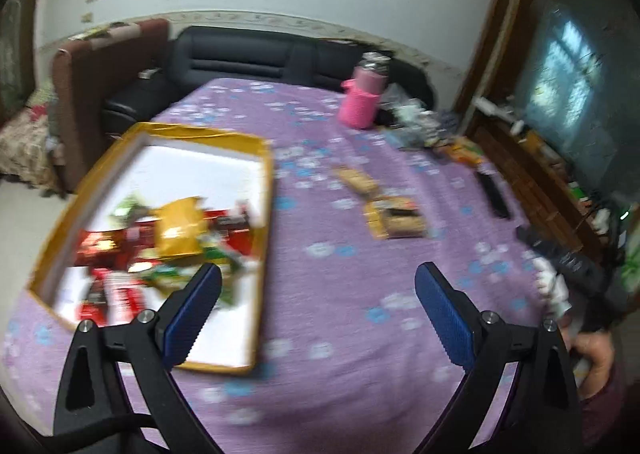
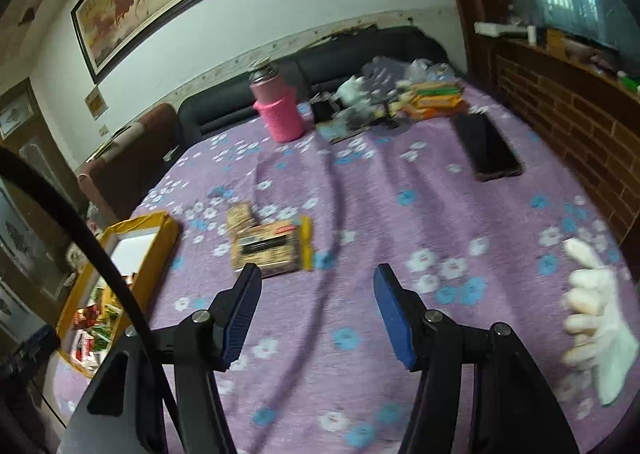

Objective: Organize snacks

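A yellow-rimmed box (image 1: pixel 266 189) lies at the left of the purple flowered tablecloth, holding several red, yellow and green snack packets (image 1: pixel 176 232). Two brown-and-yellow biscuit packs (image 1: pixel 394 219) lie loose mid-table. My left gripper (image 1: pixel 318 282) is open and empty, hovering over the box's near right corner and the cloth. In the right wrist view the same box (image 2: pixel 166 238) is at the left, and the larger biscuit pack (image 2: pixel 274 246) lies just ahead of my right gripper (image 2: pixel 318 278), which is open with nothing between its fingers. A smaller pack (image 2: pixel 240 215) sits behind it.
A pink knitted-sleeve bottle (image 2: pixel 276 109) stands at the back. Orange-green packets (image 2: pixel 436 95) and clutter sit far right, with a black phone (image 2: pixel 486 149) nearer. A white-gloved hand (image 2: pixel 596 310) is at the right edge. A black cable (image 2: pixel 100 254) crosses the left. A sofa lies beyond the table.
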The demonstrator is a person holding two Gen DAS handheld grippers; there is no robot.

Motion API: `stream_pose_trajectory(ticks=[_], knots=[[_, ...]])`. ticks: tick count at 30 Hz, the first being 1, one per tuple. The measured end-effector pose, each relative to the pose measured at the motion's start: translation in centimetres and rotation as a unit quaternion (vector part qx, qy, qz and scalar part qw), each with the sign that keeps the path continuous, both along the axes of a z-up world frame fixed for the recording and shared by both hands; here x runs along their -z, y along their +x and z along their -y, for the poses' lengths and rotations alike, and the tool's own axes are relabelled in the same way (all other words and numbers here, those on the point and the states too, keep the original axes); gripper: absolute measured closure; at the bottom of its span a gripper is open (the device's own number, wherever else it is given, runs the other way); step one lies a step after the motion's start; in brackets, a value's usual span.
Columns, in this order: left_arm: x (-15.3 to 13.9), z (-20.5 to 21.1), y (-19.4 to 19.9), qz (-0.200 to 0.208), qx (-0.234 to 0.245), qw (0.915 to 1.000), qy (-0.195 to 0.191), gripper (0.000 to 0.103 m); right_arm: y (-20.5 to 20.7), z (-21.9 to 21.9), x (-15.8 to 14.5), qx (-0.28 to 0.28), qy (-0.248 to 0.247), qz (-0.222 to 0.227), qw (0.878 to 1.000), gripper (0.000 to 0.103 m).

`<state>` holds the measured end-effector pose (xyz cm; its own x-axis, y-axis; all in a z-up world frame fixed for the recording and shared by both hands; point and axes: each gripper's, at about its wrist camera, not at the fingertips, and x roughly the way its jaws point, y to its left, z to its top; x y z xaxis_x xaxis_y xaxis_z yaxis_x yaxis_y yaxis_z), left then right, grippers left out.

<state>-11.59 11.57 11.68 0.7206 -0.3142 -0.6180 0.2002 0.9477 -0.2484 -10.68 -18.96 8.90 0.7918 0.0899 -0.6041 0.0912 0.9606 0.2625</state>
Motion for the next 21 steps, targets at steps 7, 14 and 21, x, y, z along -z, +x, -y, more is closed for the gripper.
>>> stream_pose_trajectory(ticks=[7,14,21], knots=[[0.5,6.9,-1.5,-0.035,0.105,0.9938,0.014,0.006,-1.9,3.8,-1.4,0.028,-0.029,0.017,0.999,0.044],[0.0,4.6,-1.3,-0.036,0.075,0.9964,-0.017,0.006,-1.0,2.8,-4.9,0.001,-0.102,0.045,0.994,0.041],[1.0,0.8,1.1,-0.060,0.030,0.9967,-0.045,0.006,6.0,-0.4,-4.8,-0.055,-0.122,0.015,0.991,0.036]])
